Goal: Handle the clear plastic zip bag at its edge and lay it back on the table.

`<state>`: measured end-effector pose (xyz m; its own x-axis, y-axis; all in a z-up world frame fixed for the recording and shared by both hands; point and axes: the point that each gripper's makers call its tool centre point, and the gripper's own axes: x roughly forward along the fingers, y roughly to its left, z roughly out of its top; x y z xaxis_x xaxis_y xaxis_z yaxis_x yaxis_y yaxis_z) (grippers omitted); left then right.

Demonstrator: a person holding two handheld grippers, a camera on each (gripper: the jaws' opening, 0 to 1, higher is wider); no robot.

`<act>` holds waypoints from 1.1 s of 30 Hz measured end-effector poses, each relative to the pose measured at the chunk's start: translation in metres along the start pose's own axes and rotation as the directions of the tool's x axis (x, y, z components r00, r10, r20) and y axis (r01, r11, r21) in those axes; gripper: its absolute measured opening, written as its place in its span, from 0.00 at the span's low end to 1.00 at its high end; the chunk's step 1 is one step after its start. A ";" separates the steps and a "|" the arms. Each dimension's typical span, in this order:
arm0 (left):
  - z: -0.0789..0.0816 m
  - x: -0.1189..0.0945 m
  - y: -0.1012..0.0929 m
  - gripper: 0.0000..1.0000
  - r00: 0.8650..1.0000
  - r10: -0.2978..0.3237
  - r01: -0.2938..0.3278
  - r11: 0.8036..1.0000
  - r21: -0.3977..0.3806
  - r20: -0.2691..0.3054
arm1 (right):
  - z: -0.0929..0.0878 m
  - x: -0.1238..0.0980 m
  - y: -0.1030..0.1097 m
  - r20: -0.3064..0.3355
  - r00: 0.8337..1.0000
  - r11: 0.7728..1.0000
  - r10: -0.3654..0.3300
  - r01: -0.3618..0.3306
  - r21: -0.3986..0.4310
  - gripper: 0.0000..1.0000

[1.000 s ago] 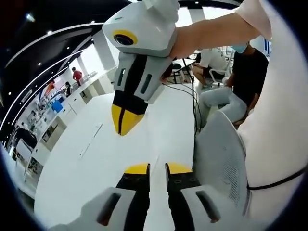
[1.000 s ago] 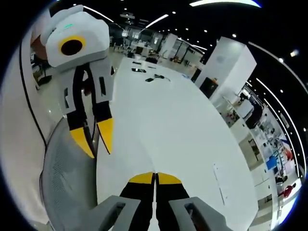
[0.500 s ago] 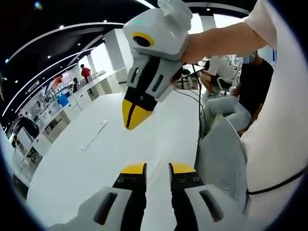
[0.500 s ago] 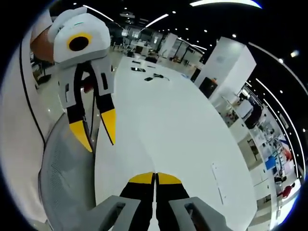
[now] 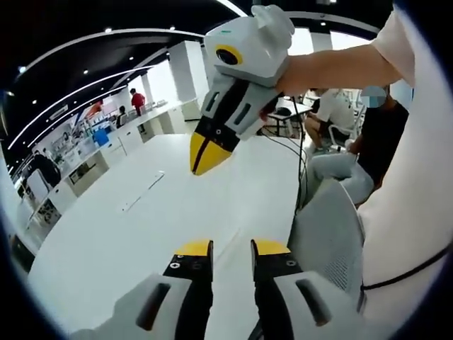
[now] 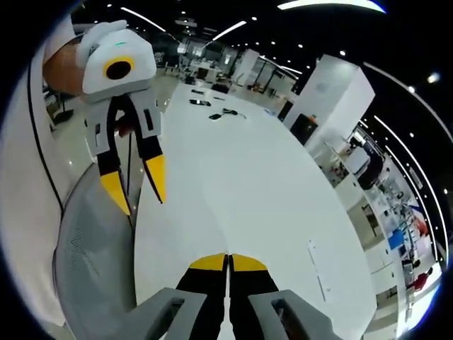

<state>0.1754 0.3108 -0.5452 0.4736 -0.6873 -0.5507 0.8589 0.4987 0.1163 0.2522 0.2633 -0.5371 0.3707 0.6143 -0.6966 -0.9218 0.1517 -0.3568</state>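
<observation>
While both tools hang in the air above the white table (image 5: 106, 241), I hold nothing in either of them. My left hand-held gripper (image 5: 233, 249) has its jaws apart with a plain gap between the yellow tips, and the right gripper view shows the same spread on it (image 6: 134, 190). My right hand-held gripper (image 6: 228, 263) has its jaws pressed together with nothing between them; in the left gripper view it (image 5: 204, 157) comes in from above as a single closed yellow point.

What I take for the clear zip bag (image 5: 144, 191) is a faint flat strip lying on the table towards its far long edge, well apart from both tools. It is too pale for me to be sure of the zip. In the right gripper view the bag (image 6: 316, 270) lies off to the right of my closed jaws, its long axis running roughly along that table edge. From the left tool it lies ahead and across to the left. I judge the right tool the nearer one, and it would have to open before it can take an edge.

I count one bag, two tools, one table, and one grey mesh chair (image 5: 329, 234) drawn up at the near edge beside the person's body.
</observation>
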 end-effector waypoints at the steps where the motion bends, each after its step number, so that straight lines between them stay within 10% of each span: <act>1: 0.000 0.000 0.001 0.19 1.000 0.002 -0.002 1.000 -0.007 0.001 | 0.000 0.000 -0.001 0.000 1.000 1.000 -0.001 0.001 -0.001 0.00; 33: -0.018 0.006 0.035 0.23 0.999 0.033 -0.031 0.989 -0.147 0.011 | -0.005 0.023 -0.067 0.030 0.999 0.999 -0.026 0.026 -0.022 0.00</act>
<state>0.2052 0.3338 -0.5593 0.5040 -0.6759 -0.5378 0.8058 0.5921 0.0111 0.3228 0.2637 -0.5323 0.3907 0.6332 -0.6681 -0.9089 0.1507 -0.3887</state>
